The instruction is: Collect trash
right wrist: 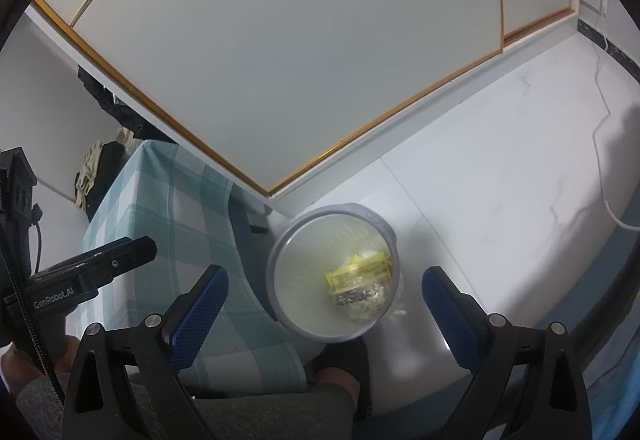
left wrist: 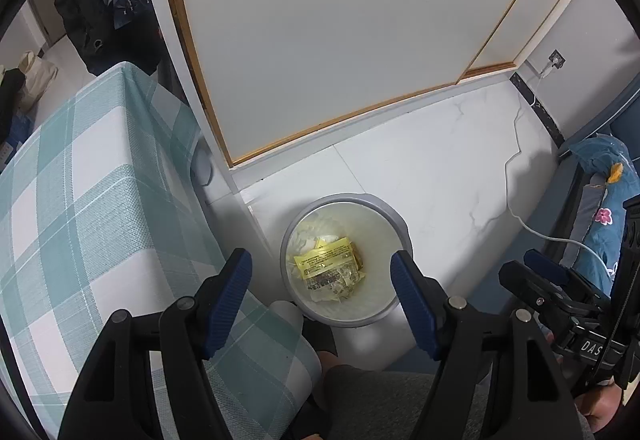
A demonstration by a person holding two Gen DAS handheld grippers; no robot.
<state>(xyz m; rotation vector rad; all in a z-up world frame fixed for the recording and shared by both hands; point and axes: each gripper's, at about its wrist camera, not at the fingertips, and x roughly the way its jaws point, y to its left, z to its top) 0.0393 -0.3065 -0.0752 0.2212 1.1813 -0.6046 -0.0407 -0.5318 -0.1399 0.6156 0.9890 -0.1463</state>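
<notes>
We see the left gripper (left wrist: 322,272) as a black frame with silver pivot screws and blue ribbed finger pads (left wrist: 230,294). The right gripper (right wrist: 324,306) has matching black arms, silver screws and blue textured pads (right wrist: 198,314). White lettering reads "GenRobot.AI" and "DAS". A grey knitted sleeve (right wrist: 40,406) covers the wrist.

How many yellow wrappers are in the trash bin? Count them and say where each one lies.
1 clearly: a yellow printed wrapper on top of the pile inside the trash bin, over crumpled clear plastic. Smaller yellow scraps show beside it; more may be hidden underneath.
</notes>
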